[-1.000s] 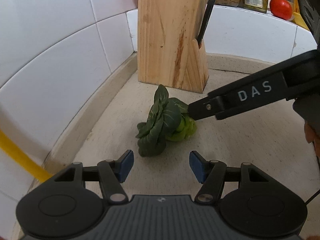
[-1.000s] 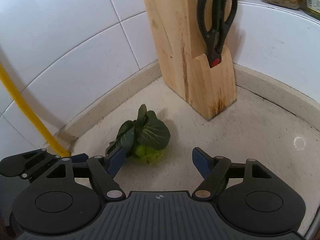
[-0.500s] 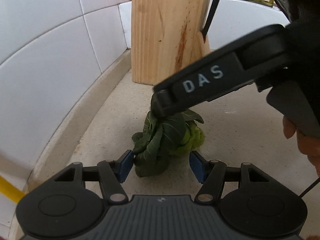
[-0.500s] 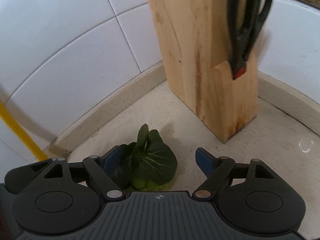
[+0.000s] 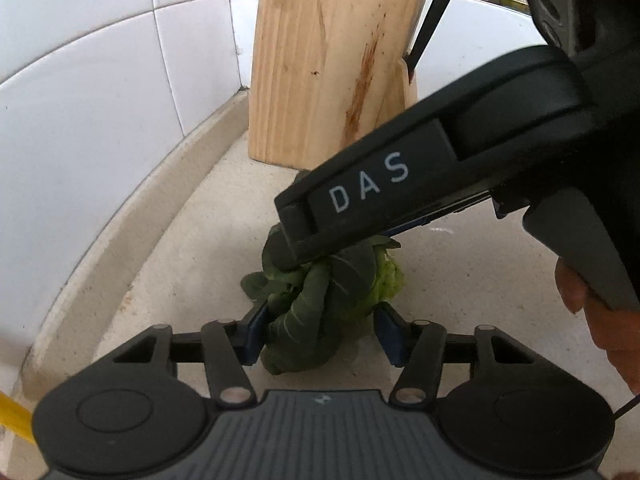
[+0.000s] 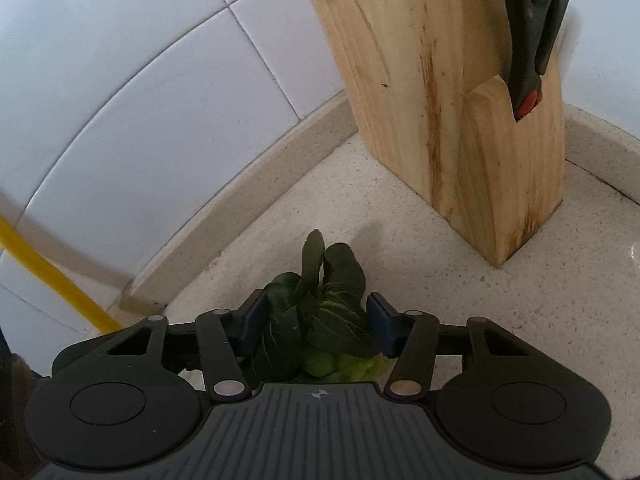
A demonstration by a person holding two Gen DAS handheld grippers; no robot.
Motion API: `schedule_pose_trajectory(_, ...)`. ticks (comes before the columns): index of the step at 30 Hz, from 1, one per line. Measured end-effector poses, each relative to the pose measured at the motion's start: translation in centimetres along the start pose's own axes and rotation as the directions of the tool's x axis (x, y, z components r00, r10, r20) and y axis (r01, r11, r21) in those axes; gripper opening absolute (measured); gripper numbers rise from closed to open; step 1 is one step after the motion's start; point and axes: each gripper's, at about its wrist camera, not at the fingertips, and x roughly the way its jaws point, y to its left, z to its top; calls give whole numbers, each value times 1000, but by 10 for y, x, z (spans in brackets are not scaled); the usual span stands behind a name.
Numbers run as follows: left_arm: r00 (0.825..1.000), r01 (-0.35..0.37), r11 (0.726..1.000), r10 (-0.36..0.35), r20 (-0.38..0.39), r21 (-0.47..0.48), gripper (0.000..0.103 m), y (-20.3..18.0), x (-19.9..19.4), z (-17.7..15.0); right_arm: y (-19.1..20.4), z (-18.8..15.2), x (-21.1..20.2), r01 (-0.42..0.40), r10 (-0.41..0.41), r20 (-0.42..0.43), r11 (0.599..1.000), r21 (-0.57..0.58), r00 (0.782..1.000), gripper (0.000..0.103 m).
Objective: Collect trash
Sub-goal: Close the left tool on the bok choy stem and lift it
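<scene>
Two grippers have come closer to the leafy green vegetable (image 5: pixel 320 300) than a second ago. We see it lying on the speckled counter (image 5: pixel 192 240), now between the blue pads of both. Our left gripper (image 5: pixel 318 326) is open around it, not squeezing. Our right gripper (image 6: pixel 316 322) is open too, with pads beside the leaves. White wall tiles (image 6: pixel 140 100) stand behind, and a wooden knife block (image 6: pixel 460 112) with black scissors (image 6: pixel 532 40) sits near the corner.
</scene>
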Motion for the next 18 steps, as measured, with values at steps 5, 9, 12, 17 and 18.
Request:
schedule_pose_trajectory(5,1000,18,1000,-18,5,0,46,2,-12,-10,-4,-4,-8,-23,24,-5,999,24,1000,58)
schedule_pose_trajectory(9,999,37,999,-37,11,4,46,-1,-25,-15,-2,-12,-24,-34,34,3,999,20,999,58)
schedule_pose_trajectory(12,999,54,999,-54,5,3,46,-5,-37,-23,1,-19,-36,-32,32,4,999,26,999,58)
schedule_pose_trajectory(17,997,81,997,-81,-15,-4,46,-11,-56,-41,1,-40,-57,-36,36,-11,998,51,999,58)
schedule_pose_trajectory(18,996,86,996,-86,-21,-6,46,-13,-59,-47,2,-46,-60,-35,36,-18,998,53,999,58)
